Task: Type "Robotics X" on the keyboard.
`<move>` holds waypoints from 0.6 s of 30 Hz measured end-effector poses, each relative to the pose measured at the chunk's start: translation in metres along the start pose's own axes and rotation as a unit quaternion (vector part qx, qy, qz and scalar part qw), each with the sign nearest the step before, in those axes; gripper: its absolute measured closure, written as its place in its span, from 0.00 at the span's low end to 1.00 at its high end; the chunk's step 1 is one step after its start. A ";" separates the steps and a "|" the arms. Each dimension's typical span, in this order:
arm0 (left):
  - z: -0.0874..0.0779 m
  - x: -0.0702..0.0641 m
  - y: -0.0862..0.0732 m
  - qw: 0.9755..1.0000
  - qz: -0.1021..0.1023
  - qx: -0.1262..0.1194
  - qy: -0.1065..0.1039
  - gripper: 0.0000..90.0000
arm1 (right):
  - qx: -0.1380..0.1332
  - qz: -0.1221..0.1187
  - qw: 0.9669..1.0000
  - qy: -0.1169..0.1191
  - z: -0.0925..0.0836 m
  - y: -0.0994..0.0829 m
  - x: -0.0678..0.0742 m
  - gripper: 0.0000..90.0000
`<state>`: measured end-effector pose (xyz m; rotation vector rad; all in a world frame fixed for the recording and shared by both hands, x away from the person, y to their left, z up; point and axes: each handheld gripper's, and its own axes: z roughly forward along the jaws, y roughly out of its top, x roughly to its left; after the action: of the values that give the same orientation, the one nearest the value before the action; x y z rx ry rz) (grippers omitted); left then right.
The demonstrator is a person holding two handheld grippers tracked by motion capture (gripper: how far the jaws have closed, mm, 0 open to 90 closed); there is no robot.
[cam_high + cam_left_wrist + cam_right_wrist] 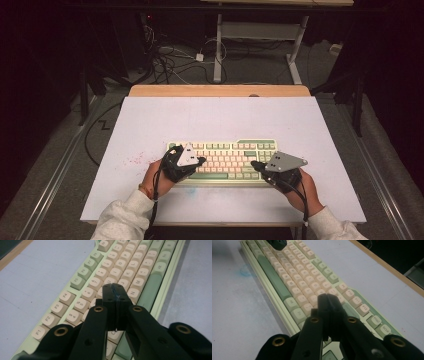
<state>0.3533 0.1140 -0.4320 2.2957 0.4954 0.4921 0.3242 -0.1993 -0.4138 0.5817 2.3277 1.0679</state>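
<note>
While pressing keys on cream-and-green plastic keyboard (225,162), lower centre of high view on white counter (150,125), I keep tips vertical, strike one cap only. Left hand-held gripper (200,161): jaws pressed together, empty, over number-row side. Right hand-held gripper (255,164): jaws pressed together, empty, over keyboard's right end.

Pale green plastic keyboard (222,161): smooth case with a slight sheen; cream and green keycaps matt, printed legends. My left black plastic tong (114,293): matt jaws, brass-coloured metal eyelets at the pivots, dull grey metal plate on top. My right black plastic tong (328,302): same matt finish, same brass eyelets. White matt table sheet (215,117), faintly stained pink and blue, over a pale wood edge. My sleeves: soft light grey cloth.
</note>
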 end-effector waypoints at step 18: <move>-0.015 0.002 -0.011 1.000 -0.003 -0.006 0.015 0.97 | -0.001 0.000 1.000 -0.001 0.000 0.000 -0.001 1.00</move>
<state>0.3460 0.1312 -0.4299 2.2780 0.5123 0.5249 0.3247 -0.2005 -0.4136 0.5813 2.3249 1.0684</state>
